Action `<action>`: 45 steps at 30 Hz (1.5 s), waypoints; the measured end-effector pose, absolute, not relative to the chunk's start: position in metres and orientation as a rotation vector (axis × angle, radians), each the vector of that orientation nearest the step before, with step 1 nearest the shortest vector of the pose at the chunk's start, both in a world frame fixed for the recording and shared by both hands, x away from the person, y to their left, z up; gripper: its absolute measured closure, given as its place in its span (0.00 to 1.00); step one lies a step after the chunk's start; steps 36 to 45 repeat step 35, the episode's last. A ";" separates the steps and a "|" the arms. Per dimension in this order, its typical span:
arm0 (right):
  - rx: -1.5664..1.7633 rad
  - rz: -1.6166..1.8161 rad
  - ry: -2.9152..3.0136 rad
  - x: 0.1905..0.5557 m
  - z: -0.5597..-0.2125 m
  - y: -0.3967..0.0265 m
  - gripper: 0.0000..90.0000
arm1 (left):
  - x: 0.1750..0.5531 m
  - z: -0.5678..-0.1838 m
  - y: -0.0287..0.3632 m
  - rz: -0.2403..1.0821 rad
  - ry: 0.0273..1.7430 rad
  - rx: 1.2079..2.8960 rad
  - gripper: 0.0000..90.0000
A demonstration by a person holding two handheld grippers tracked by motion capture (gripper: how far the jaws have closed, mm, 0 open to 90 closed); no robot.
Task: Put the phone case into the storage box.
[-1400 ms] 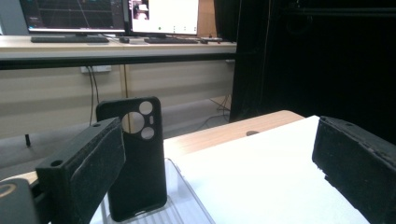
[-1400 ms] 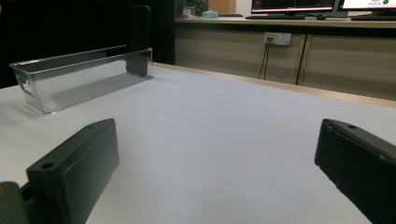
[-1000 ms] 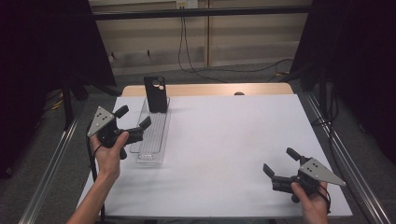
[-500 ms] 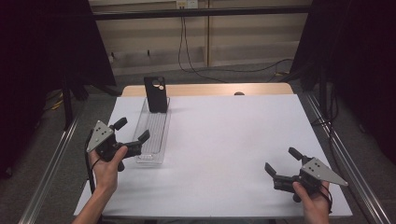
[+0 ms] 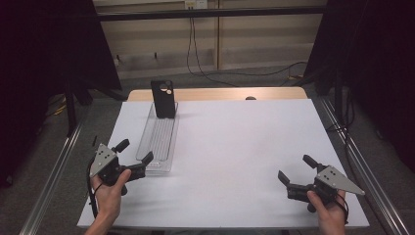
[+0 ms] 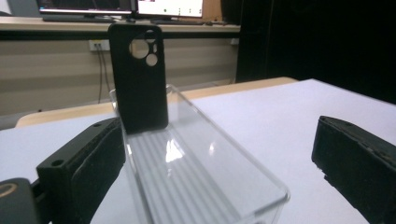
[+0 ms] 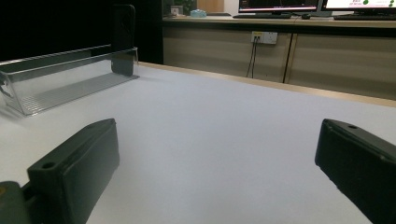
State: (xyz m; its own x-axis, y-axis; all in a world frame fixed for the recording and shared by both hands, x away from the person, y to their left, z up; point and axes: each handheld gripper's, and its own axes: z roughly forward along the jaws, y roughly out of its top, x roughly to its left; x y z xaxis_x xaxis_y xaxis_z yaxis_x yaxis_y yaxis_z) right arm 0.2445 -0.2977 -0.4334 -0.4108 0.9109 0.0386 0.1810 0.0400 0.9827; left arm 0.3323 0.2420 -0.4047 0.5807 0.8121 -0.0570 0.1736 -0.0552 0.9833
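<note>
My left gripper [image 5: 133, 157] jaws spread, empty, straddling near end of clear tray [image 6: 196, 186]. Black phone case [image 6: 138, 77] upright at tray's far end, ahead of jaws. Likely placed; little left. Right gripper [image 5: 295, 169] released, idle.

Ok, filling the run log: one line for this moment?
left hand-held gripper: open, at tray | right hand-held gripper: open | case: upright in tray

White-topped table [image 5: 235, 147] — clear tray [image 5: 159, 139] lies on it, near left edge.
</note>
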 end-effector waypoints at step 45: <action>1.105 1.415 1.695 0.244 -0.436 -0.295 0.00 | 0.292 -0.425 0.252 0.599 0.912 1.593 0.03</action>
